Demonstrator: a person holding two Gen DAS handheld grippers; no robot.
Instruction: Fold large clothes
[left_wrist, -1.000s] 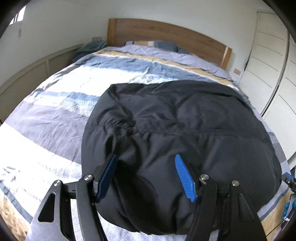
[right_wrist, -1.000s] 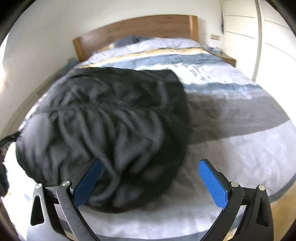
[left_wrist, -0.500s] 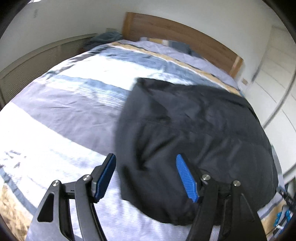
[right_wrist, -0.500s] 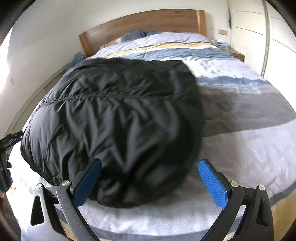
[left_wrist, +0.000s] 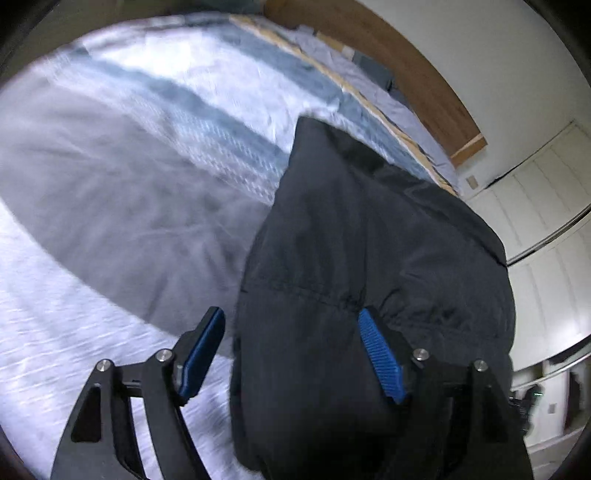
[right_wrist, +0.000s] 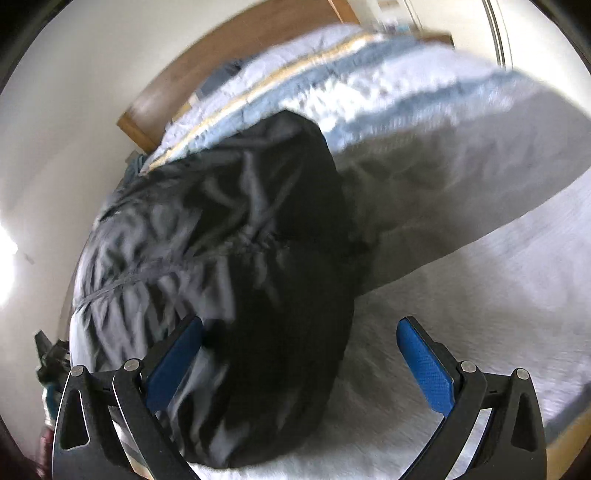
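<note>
Between both grippers' spread fingers (left_wrist: 380, 360) lies the black jacket (left_wrist: 369, 258), unpinched

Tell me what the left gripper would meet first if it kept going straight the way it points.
Most likely the black garment on the striped bedcover: its near edge lies between the opening fingers of the left gripper, not yet pinched. Depth is uncertain.

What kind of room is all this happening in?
Almost certainly a bedroom. A big bed with a striped duvet fills the view, a wooden headboard stands against the wall, and white wardrobe doors run along one side.
</note>
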